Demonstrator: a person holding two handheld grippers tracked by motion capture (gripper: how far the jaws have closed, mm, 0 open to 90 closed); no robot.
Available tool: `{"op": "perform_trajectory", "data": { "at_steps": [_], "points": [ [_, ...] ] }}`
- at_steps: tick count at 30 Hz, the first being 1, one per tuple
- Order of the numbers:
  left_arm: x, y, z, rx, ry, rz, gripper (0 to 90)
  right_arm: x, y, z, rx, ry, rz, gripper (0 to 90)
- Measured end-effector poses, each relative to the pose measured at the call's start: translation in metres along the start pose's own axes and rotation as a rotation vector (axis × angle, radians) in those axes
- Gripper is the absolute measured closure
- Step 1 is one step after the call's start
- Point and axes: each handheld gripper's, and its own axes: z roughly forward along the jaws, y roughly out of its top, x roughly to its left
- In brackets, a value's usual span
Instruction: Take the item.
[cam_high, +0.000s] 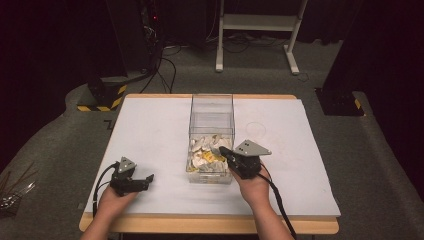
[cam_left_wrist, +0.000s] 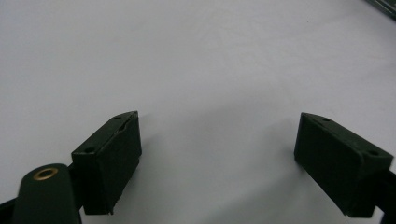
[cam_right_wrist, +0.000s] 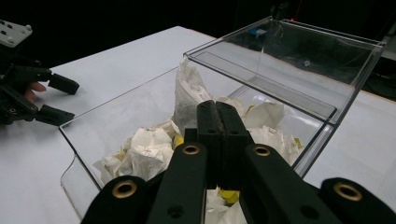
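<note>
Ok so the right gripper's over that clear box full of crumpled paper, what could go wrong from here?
1. The right gripper, jaws shut, sits right at the near rim of the clear plastic box; a careless move might knock or tip the tall, light-looking box.
2. With the jaws shut, pushing down may only press the crumpled white and yellow paper instead of gripping it.
3. The left gripper, jaws open, rests apart on the white table, so nothing steadies the box.

High view looks steeply down over the desk; right claw view, close above the clear box, shares it.
</note>
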Motion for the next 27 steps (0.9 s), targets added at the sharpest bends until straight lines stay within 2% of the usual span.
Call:
{"op": "perform_trajectory", "data": {
  "at_steps": [27],
  "points": [
    [0.000, 0.000, 0.000, 0.000, 0.000, 0.000, 15.2, -0.003, 0.010, -0.022, -0.101, -0.020, 0.021, 89.7]
  ]
}}
